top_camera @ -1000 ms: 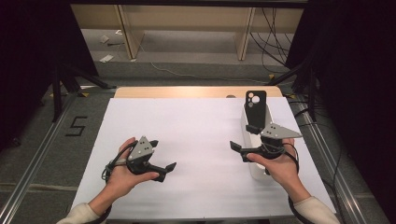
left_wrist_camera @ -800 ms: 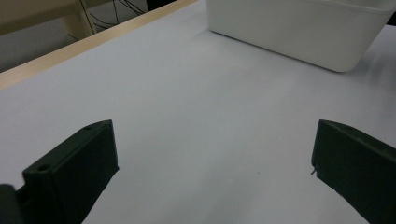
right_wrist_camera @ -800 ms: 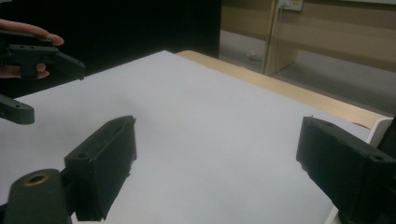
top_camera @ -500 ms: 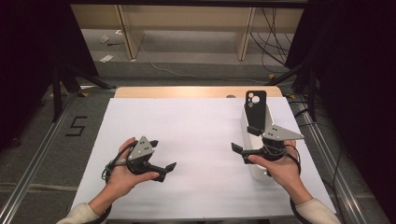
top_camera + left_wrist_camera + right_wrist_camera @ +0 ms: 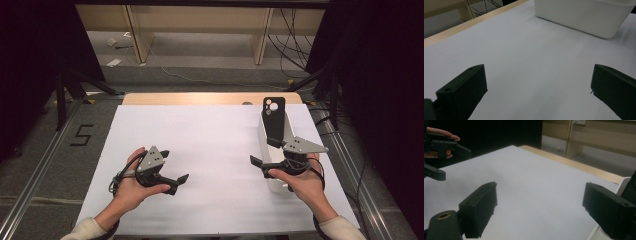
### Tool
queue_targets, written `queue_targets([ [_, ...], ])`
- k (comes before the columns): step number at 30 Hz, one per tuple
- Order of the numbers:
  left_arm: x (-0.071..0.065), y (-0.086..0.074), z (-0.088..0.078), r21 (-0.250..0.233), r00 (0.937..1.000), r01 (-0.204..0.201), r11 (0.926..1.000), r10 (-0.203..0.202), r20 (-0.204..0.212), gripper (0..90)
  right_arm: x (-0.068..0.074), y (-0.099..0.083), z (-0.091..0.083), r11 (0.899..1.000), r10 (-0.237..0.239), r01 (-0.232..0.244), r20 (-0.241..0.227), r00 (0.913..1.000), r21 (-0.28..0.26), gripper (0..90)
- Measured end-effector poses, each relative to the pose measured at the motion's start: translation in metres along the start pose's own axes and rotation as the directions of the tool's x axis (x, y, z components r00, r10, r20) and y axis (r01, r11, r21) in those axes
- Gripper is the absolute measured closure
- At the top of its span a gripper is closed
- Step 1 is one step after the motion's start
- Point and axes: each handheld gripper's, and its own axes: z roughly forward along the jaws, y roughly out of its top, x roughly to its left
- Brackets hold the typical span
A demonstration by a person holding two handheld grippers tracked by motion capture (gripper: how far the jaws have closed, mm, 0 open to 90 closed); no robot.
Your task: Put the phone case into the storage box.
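- In the high view the left gripper (image 5: 172,167) sits at lower left of the frame, held in the person's left hand (image 5: 131,185) just over the white sheet (image 5: 210,145) that covers the tabletop (image 5: 200,98).
- Its jaws stand wide apart with nothing between them; the left gripper view shows bare sheet in the gap.
- In that left gripper view the white bin (image 5: 584,15) lies at the upper right of the frame, well beyond the jaw tips and apart from them.
- The right gripper (image 5: 265,155) is at lower right of the high view, in the right hand (image 5: 300,182), with a grey plate on top.
- Its jaws are also wide open and grip nothing; the right gripper view shows bare sheet between them.
- In the high view the bin (image 5: 272,185) lies right under and beside the right gripper, at the right part of the sheet; whether the gripper touches it I cannot tell.
- In the right gripper view the bin rim (image 5: 621,185) shows at the right edge, just behind the right-hand jaw and outside the gap.
- A black phone case (image 5: 274,117) stands upright in the bin's far end, just above the right gripper in the high view, apart from the jaws.
- The left gripper (image 5: 442,155) also appears at upper left of the right gripper view, far off.
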Motion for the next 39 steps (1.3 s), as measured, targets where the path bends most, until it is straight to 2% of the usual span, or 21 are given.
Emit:
queue_targets([
  [39,0.0007,-0.0003,-0.0002,-0.001,1.0000,0.000,1.0000,0.000,-0.001,0.0,-0.0008,-0.0094,-0.0102,1.000,0.003,-0.003,0.012,0.9999,-0.006,13.5],
])
